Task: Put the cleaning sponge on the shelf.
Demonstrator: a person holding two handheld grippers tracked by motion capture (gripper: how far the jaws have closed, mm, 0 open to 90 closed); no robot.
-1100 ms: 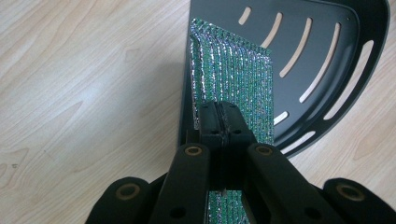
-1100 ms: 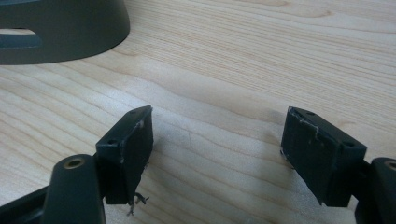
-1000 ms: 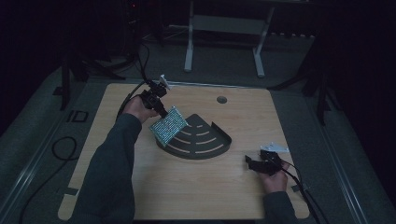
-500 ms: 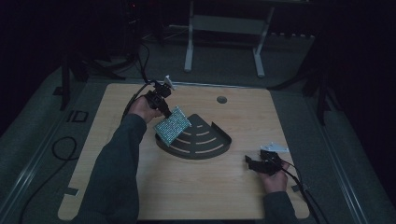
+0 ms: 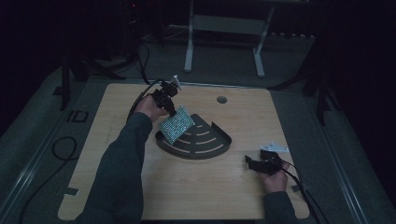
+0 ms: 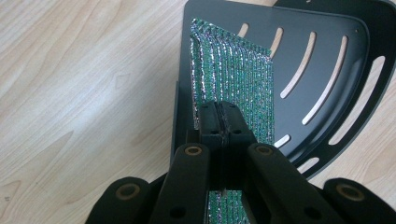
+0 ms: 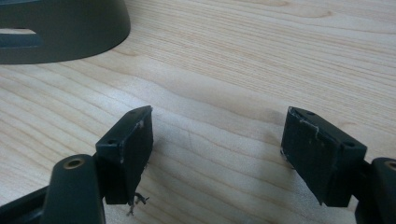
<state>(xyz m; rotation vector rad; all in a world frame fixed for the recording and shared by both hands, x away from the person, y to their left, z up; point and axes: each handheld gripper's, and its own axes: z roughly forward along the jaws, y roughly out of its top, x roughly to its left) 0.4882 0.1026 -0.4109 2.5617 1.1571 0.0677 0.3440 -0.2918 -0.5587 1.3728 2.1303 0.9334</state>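
Observation:
A flat green glittery pad (image 5: 175,124) (image 6: 233,84) hangs tilted over the left part of a dark quarter-round slotted tray (image 5: 205,144) (image 6: 336,70). My left gripper (image 5: 172,112) (image 6: 220,125) is shut on the pad's upper edge, held from the far left side of the tray. My right gripper (image 5: 252,163) (image 7: 217,154) rests near the table's front right with its jaws wide open and nothing between them; bare wood shows in the gap.
The tray stands in the middle of a light wooden table (image 5: 233,196). A round cable hole (image 5: 222,99) lies at the far side. The tray's curved wall (image 7: 60,32) is beyond the right gripper. Cables trail off both grippers; a table frame stands on the floor behind.
My left gripper has carried the glittery pad a little rightward and down, further over the tray. The right gripper has stayed in place.

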